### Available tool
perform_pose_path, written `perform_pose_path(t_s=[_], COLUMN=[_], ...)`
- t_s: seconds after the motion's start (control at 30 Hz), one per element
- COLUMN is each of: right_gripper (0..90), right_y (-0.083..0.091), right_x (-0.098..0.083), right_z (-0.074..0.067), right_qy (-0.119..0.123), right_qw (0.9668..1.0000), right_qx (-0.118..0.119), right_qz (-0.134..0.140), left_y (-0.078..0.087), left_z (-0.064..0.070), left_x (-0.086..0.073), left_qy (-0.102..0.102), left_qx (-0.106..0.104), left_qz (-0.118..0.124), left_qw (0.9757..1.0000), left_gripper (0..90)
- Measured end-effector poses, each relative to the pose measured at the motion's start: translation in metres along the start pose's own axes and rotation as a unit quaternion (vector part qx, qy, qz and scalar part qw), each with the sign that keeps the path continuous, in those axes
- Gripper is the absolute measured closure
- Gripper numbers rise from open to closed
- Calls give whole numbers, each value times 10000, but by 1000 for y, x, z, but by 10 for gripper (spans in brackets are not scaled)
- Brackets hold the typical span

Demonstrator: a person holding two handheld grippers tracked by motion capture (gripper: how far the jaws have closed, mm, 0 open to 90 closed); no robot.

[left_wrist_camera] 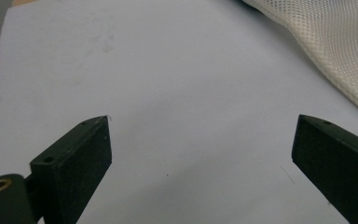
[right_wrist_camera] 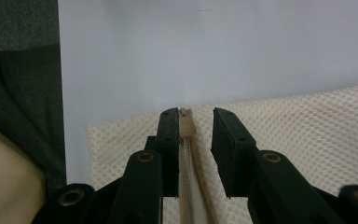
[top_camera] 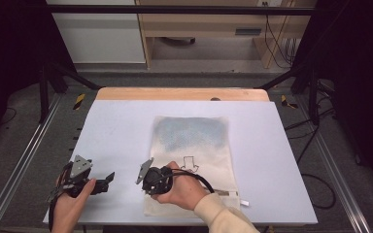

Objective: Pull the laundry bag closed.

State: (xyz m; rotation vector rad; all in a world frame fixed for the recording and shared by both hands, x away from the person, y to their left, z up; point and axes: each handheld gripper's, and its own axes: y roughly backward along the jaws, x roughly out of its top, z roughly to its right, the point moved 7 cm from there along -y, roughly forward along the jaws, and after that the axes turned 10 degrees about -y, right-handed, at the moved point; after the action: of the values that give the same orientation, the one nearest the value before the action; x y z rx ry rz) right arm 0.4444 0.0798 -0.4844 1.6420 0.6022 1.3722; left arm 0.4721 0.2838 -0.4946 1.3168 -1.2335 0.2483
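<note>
Mesh laundry bag (top_camera: 194,145) lying flat at centre of the high view, on the white table (top_camera: 116,131), a grey-blue item showing through its upper half. Right gripper (top_camera: 148,180) down at the bag's lower left corner, lower centre of frame, hand wrapped over it. In the right gripper view, black jaws narrowed around the tan zipper (right_wrist_camera: 186,128), the zipper end standing in the slot between them at mid-frame; left pad about touching, a sliver of gap on the right, so not yet clamped, by the look of it. Left gripper (top_camera: 108,178) waiting at lower left, off the bag on bare table; in the left gripper view, jaws spread wide with nothing between, mesh edge off at upper right (left_wrist_camera: 326,42). Step in hand, seemingly: catching the zipper pull. Next move likely calls for closing the last bit onto the tab, then a steady drag along the zipper line, with the left gripper perhaps pinning the fabric to stop it bunching
</note>
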Motion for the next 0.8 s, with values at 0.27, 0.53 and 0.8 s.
perform_pose_path(t_s=[0.27, 0.53, 0.8], right_gripper=[707, 702, 742], right_y=[-9, -16, -20], right_x=[1, -1, -4], right_z=[-1, -2, -1], right_qy=[-108, -218, -246], right_qw=[9999, 9996, 9994], right_qx=[73, 121, 95], right_qz=[-82, -159, -221], left_y=[-1, -1, -1], left_z=[1, 2, 2], left_x=[0, 1, 1], left_qy=[-30, -47, -71], left_qx=[-28, -16, -26], left_qz=[-30, -25, -49], left_qw=[10000, 10000, 10000], left_gripper=[47, 47, 47])
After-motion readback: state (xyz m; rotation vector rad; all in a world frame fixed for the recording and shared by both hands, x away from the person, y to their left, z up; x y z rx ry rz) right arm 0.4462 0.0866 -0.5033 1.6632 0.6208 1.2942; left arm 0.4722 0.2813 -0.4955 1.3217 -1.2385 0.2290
